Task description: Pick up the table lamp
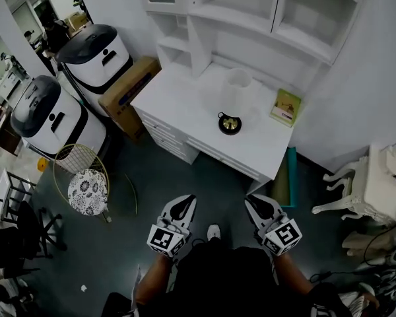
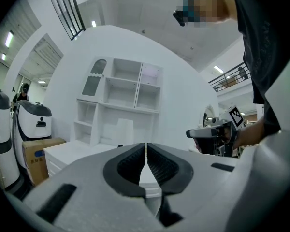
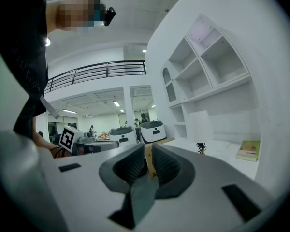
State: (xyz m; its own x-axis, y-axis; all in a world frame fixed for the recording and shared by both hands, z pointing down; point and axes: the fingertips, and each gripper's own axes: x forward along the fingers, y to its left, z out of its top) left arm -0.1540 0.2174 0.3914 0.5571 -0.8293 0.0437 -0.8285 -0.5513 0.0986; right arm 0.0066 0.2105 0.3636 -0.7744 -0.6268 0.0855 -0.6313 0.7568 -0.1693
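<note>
Table lamp (image 1: 236,92) stands upright on the white desk (image 1: 185,104), pale shade over a dark round base, long axis vertical; well apart from both tools, ahead and across open floor. Left gripper (image 1: 185,202): jaws pressed together, nothing between them. Right gripper (image 1: 254,203): likewise closed and empty. Both held level, close to the body. Lamp lies between their two lines, seemingly a touch nearer the right; either must spread before reaching the shade or stem.
</note>
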